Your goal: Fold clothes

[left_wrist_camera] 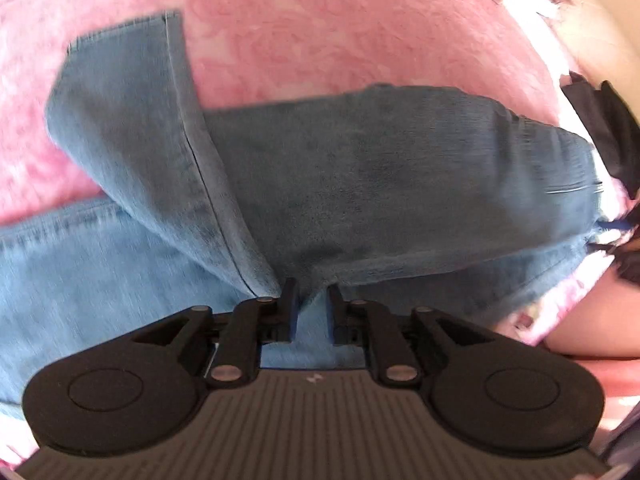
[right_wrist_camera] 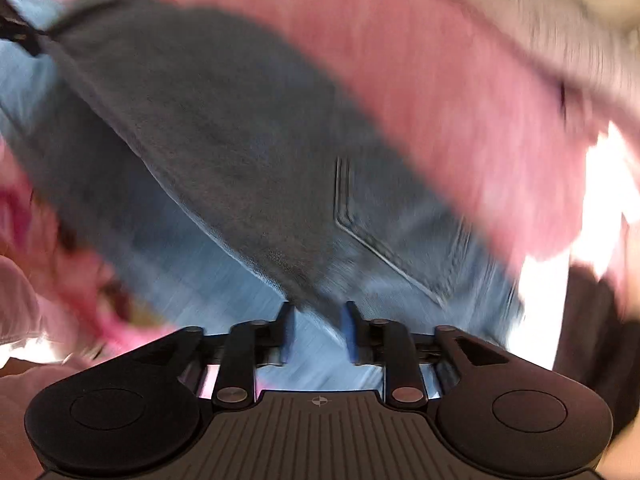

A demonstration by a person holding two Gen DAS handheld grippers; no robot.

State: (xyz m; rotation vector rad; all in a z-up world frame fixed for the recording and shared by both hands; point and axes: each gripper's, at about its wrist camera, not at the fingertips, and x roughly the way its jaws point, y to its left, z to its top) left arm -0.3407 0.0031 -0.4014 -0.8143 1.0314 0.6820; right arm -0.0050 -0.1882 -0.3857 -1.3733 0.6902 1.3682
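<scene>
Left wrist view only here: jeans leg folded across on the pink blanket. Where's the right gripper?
Observer: Right gripper is over the jeans too, with the darker folded layer tapering to its fingertips.
Operator: Gripping?
Observer: Doesn't look it. Its jaws stand apart, with paler denim showing between them.
Operator: Which end of the jeans?
Observer: A back pocket lies just past it, so likely the seat end. That picture is blurred.

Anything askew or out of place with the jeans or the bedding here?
Nothing looks damaged or spilled. The jeans lie on the pink blanket with one leg folded across at a slant, mid-fold rather than misplaced. The right wrist view is too blurred to judge detail.
</scene>
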